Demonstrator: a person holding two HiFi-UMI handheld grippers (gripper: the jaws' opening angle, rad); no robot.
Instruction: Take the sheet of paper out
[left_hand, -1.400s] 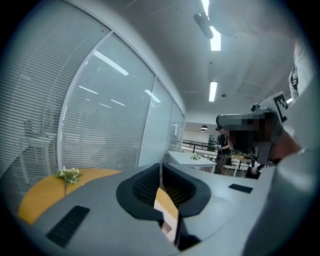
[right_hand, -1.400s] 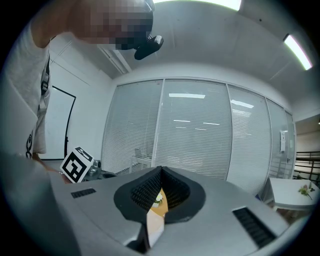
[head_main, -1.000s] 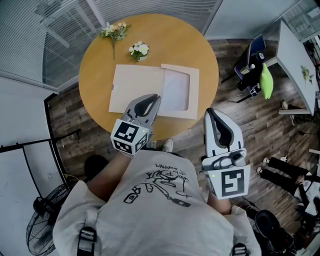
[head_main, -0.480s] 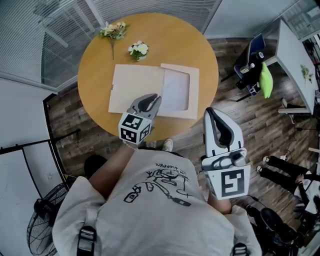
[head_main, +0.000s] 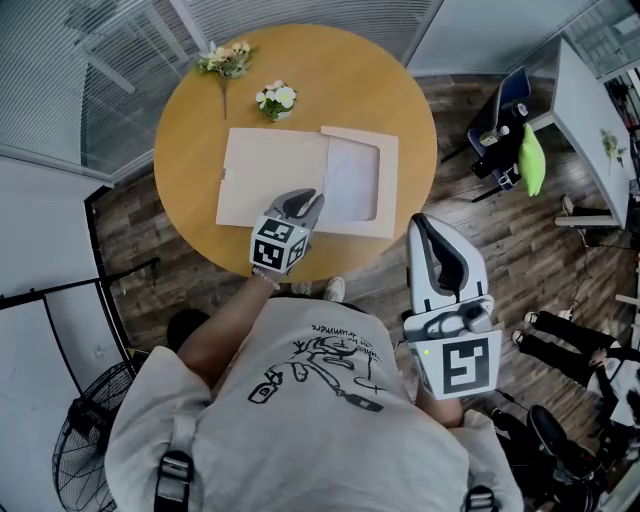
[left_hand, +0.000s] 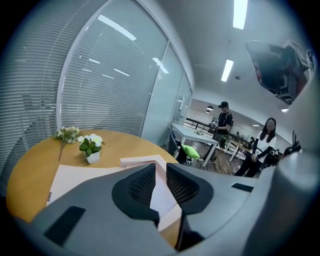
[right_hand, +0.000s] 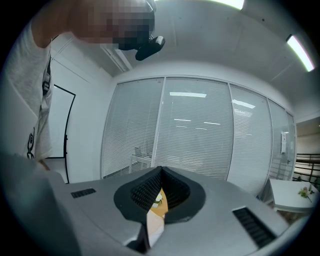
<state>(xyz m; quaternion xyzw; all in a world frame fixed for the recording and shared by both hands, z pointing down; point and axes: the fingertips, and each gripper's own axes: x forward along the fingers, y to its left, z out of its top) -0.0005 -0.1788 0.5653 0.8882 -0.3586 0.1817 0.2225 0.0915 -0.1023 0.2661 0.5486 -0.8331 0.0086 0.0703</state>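
Released at the left gripper: just been opening, with a slim gap and nothing pinched in it, only a view through to the sheet of paper. Tipped down over the near edge of the envelope, close to where white meets beige, probably so as to come in at the sheet's exposed edge.

Clenched on nothing at the right gripper. Parked off the counter beside the body, apparently kept clear until needed, perhaps to pin the envelope down.

Lying flat mid-counter, that envelope, open over its right half. Inside it, the sheet of paper, bared by the cut-away front and not yet drawn out.

Further back, well apart from the work: a small pot of white flowers and a loose sprig, likely decoration only.

No brand or label to read on envelope or sheet; only a small dark mark at the envelope's left edge, too small to tell. On the gripper cubes, black-and-white square markers, no words. On the person's shirt, a line drawing with scrawled lettering, not legible.
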